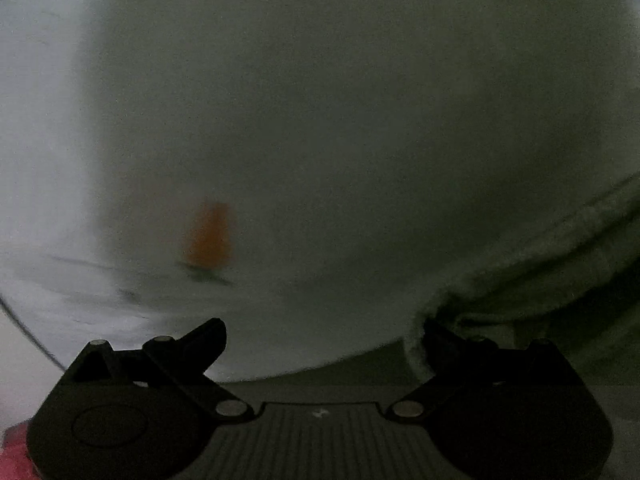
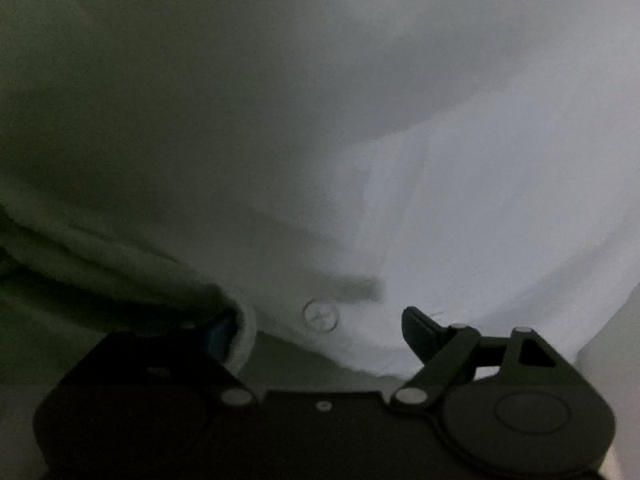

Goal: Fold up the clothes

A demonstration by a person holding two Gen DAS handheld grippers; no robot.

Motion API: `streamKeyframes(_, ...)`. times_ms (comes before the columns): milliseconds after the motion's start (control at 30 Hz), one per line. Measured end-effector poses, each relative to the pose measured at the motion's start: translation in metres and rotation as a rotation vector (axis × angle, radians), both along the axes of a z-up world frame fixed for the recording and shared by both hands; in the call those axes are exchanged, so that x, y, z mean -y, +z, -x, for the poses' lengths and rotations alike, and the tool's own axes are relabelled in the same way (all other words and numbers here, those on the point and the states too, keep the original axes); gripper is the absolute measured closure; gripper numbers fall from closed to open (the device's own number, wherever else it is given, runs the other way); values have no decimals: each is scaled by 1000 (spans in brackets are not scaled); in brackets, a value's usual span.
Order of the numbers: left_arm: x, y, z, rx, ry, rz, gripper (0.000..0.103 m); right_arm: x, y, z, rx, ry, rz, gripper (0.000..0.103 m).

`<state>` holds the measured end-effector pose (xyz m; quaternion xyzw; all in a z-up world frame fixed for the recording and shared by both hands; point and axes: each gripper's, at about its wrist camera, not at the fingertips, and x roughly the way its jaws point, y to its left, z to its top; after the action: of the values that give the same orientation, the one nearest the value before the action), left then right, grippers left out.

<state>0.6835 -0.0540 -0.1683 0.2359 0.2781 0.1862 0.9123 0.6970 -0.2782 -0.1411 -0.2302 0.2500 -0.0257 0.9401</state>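
Note:
A white garment (image 1: 340, 120) fills the left wrist view, draped right over the camera, with a blurred orange patch (image 1: 210, 236) on it. My left gripper (image 1: 320, 336) has its jaws spread wide; a thick hem fold (image 1: 500, 276) lies against the right finger (image 1: 440, 338). In the right wrist view the same white cloth (image 2: 460, 200) covers everything, with a clear button (image 2: 320, 315) near its edge. My right gripper (image 2: 320, 332) is also spread wide; a hem fold (image 2: 120, 264) wraps the left finger (image 2: 220, 336). The fingertips are hidden by cloth.
A bit of red or pink (image 1: 16, 452) shows at the bottom left corner of the left wrist view. A grey surface (image 2: 304, 368) shows under the cloth edge. Cloth blocks the rest of both views.

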Motion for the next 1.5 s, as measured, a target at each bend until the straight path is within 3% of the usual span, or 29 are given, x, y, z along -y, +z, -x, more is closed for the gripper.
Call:
streamKeyframes(233,-11,77,109,145,-18,43,3,8,54,87,141,-3,-20,13)
streamKeyframes(400,-11,101,190,192,-44,10,3,11,70,159,206,-7,-4,11)
streamKeyframes(600,7,63,272,73,-104,-37,3,23,55,224,151,-43,7,9)
streamKeyframes(767,5,22,283,-35,-160,-75,3,29,-1,240,-5,-65,29,9)
streamKeyframes(867,3,9,281,-98,-221,-82,3,27,-38,243,-155,-23,60,9)
streamKeyframes(967,0,-4,280,-161,-282,-89,4,26,-52,252,-236,29,46,10)
streamKeyframes(1033,-1,-12,279,-203,-322,-93,4,27,-49,258,-242,48,31,9)
streamKeyframes(1133,-7,6,286,-184,-386,-19,3,28,-37,267,-238,91,-6,9)
streamKeyframes(1200,-11,15,290,-200,-441,83,0,28,-26,272,-232,140,-44,9)
streamKeyframes(1333,-31,36,303,-235,-496,394,0,35,-11,277,-223,190,-187,8)
streamKeyframes(1367,-37,37,305,-232,-473,479,0,36,-10,274,-227,183,-235,8)
streamKeyframes(1400,-40,36,304,-218,-432,515,0,39,-11,271,-230,160,-270,7)
streamKeyframes(1500,-38,19,299,-191,-254,474,0,46,-20,262,-232,65,-340,7)
